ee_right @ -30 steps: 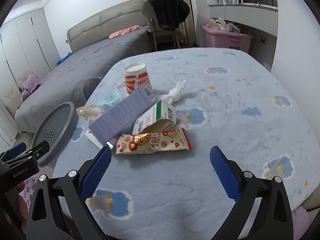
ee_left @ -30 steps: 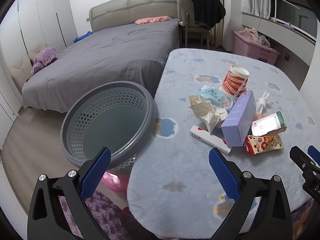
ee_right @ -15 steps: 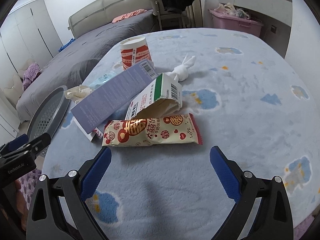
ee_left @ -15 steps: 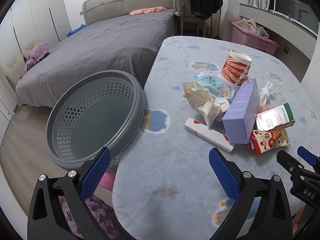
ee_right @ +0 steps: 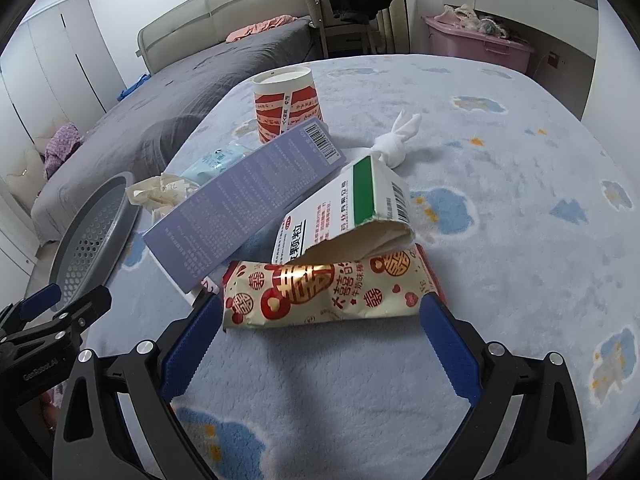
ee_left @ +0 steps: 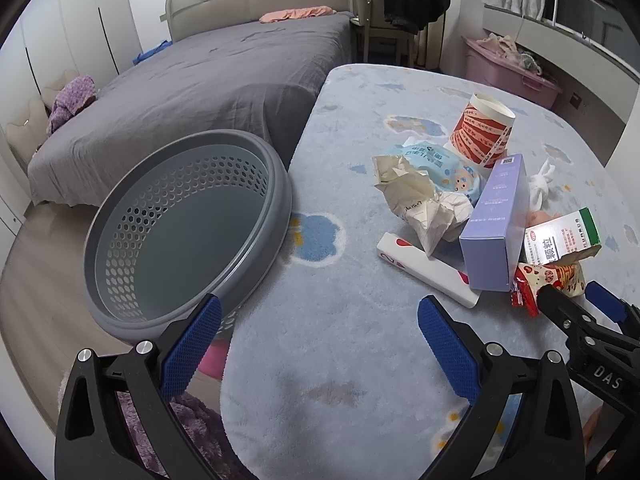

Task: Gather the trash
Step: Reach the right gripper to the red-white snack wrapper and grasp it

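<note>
A pile of trash lies on the blue fleece-covered table [ee_left: 340, 360]. Nearest is a red-and-cream snack wrapper [ee_right: 328, 292], lying crosswise. My right gripper [ee_right: 320, 336] is open, a fingertip at each end of the wrapper without gripping it. Behind it sit a torn white-and-green medicine box [ee_right: 352, 208], a purple box [ee_right: 248, 208], a red paper cup [ee_right: 286, 104] and a knotted white tissue [ee_right: 396, 140]. My left gripper [ee_left: 320, 344] is open and holds nothing, low over the table's near edge. A grey perforated basket [ee_left: 188, 232] stands against the table's left edge.
Crumpled paper [ee_left: 420, 204], a blue wipes pack [ee_left: 440, 164] and a flat white box [ee_left: 428, 268] lie left of the purple box. A grey bed [ee_left: 200, 92] is behind the basket, with a chair [ee_left: 384, 20] and a pink bin [ee_left: 512, 72] beyond the table.
Both grippers have moved forward toward the trash. The right one has closed in on the snack wrapper, which now lies between its open fingertips. Nothing on the table has shifted.
</note>
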`<state>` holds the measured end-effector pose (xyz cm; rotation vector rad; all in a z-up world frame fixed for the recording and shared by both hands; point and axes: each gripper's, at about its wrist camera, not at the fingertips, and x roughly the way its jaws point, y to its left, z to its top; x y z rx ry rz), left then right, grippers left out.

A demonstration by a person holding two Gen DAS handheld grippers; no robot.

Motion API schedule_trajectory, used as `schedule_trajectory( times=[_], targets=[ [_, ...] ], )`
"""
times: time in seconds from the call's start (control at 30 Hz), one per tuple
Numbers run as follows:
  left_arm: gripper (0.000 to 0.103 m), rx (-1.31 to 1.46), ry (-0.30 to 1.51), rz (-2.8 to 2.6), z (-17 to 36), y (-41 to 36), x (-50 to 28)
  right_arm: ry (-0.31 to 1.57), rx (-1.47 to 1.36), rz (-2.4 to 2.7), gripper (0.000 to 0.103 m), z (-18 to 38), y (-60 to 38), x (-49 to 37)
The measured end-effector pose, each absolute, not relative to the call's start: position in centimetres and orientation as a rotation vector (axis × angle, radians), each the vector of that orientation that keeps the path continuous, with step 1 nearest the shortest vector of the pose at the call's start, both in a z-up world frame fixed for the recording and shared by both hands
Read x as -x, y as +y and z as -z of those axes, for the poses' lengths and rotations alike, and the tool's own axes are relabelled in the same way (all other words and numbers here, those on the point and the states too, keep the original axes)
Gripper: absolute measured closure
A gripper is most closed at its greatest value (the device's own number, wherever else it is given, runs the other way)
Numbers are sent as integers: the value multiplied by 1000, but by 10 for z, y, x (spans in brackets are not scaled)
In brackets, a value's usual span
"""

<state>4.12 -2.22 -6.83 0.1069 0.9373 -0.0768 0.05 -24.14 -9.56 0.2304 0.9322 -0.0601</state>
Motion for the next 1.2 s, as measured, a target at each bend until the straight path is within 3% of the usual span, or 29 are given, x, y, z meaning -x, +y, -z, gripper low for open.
schedule_trajectory(
  times=[0.67,1.2],
  targets=[
    [6,-108,943,93,70,-24,-40,959,-56,138,9,104,-218,-12],
    [6,-115,927,103,63,-29,-33,945,-216,249,9,96,-289,47]
  ],
)
